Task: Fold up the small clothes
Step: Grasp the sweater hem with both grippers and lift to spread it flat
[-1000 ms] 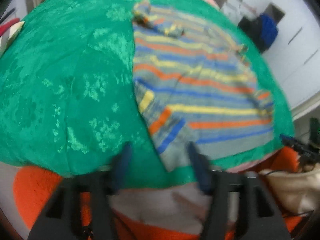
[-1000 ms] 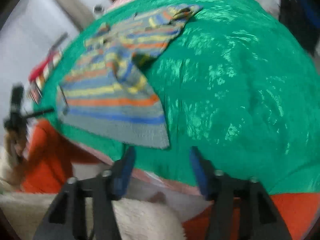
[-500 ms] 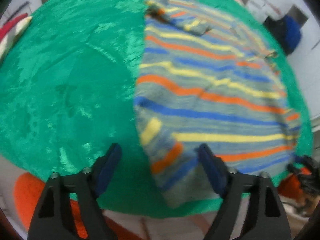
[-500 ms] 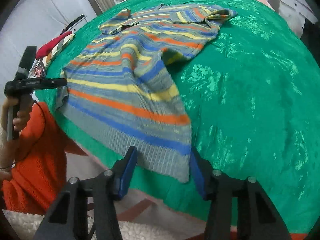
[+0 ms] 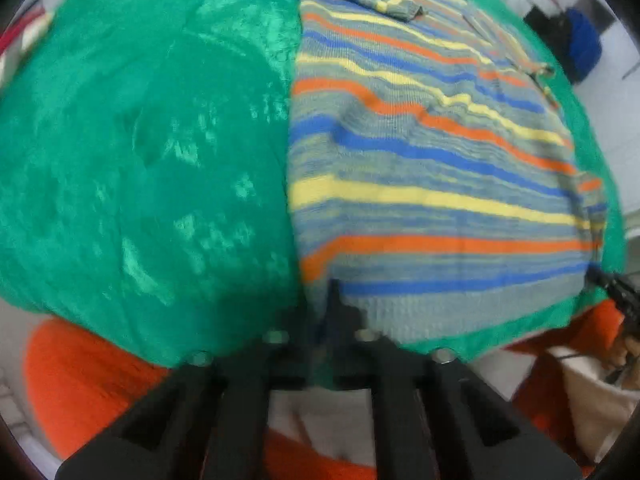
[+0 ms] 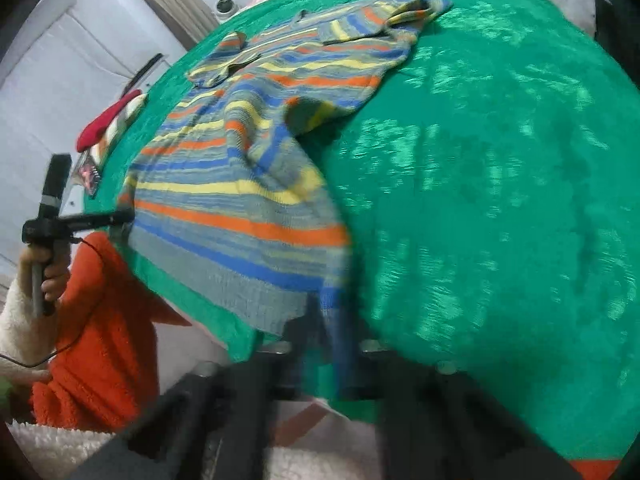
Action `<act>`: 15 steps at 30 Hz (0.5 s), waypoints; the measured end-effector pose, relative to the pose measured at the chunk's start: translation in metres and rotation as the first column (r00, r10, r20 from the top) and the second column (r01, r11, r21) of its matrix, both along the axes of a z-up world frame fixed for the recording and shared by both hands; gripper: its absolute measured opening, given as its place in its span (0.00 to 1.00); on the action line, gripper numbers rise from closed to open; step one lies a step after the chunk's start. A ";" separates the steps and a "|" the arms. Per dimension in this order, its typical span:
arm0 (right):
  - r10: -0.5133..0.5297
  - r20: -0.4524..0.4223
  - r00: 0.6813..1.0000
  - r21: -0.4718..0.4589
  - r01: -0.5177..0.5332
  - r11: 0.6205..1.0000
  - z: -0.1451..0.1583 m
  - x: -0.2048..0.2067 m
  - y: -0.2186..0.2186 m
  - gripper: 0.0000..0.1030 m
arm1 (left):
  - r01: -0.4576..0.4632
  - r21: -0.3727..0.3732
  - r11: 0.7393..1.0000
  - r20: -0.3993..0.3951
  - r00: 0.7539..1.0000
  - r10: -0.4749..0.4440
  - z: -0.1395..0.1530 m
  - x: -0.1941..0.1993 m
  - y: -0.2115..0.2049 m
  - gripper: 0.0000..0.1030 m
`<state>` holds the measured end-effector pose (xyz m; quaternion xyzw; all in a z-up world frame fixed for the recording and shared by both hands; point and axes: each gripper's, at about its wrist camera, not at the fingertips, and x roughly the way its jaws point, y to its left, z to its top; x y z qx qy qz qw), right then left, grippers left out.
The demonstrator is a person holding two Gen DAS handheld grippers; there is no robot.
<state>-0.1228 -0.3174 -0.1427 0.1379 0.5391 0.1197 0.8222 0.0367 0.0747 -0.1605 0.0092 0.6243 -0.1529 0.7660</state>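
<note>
A small knit sweater (image 5: 432, 200) with blue, yellow and orange stripes lies flat on a green cloth (image 5: 140, 160). My left gripper (image 5: 332, 312) is at the left corner of the near hem. Its jaws are closing, and the fingers are pinched together with the grey hem between them. My right gripper (image 6: 336, 320) is at the hem's right corner, its jaws also closing with the hem between the pads. The right wrist view shows the left gripper (image 6: 120, 216) nipping the far hem corner. In the left wrist view the right gripper (image 5: 604, 278) touches the opposite corner.
A red garment and a striped one (image 6: 108, 128) lie at the cloth's left edge. The person's orange top (image 6: 100, 320) and a white fleece sleeve (image 6: 16, 320) are just below the table's near edge. A blue object (image 5: 584, 44) stands beyond the table.
Both grippers sank toward the sweater's near hem, one at each corner. Their jaws went from wide open to shut on the hem.
</note>
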 end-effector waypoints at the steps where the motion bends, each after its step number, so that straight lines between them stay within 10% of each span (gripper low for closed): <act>1: -0.007 0.006 1.000 -0.004 0.007 1.000 0.011 -0.006 -0.005 0.04 | 0.010 -0.011 1.000 0.013 1.000 -0.010 0.007 -0.004 0.005 0.01; 8: -0.024 0.021 1.000 0.119 0.021 0.993 0.077 -0.036 -0.016 0.04 | 0.097 -0.057 0.994 0.037 0.995 -0.095 0.036 -0.019 0.026 0.01; 15: -0.163 -0.225 0.961 0.057 0.180 0.982 -0.026 -0.028 -0.017 0.03 | 0.090 0.044 0.995 -0.048 0.995 -0.088 -0.007 -0.014 0.024 0.01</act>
